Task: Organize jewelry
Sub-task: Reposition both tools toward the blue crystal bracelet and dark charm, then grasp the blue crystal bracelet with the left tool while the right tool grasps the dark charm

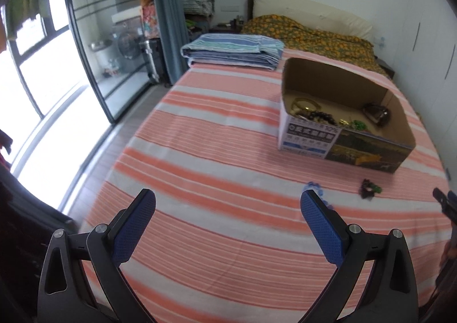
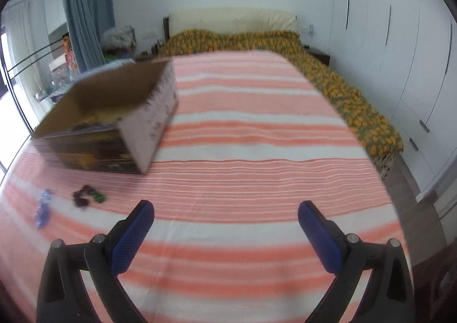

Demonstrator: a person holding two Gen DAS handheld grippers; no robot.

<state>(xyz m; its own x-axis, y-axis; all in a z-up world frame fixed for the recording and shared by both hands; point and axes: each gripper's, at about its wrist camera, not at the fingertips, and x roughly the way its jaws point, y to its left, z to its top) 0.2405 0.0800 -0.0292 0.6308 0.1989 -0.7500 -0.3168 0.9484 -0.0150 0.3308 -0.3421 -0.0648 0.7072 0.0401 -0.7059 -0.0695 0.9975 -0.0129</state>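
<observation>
Hovering released and empty, both tongs [image 1: 228,203] [image 2: 226,213] risk snagging the bedspread [image 1: 217,151] when pinching the dark bead piece [image 1: 370,188]

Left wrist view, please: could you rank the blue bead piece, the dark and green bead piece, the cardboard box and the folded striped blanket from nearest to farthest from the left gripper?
1. Blue bead piece, just beyond the left gripper, at its right fingertip.
2. Dark and green bead piece, farther right on the bedspread.
3. Cardboard box, ahead and right.
4. Folded striped blanket, far back, slightly left.
</observation>
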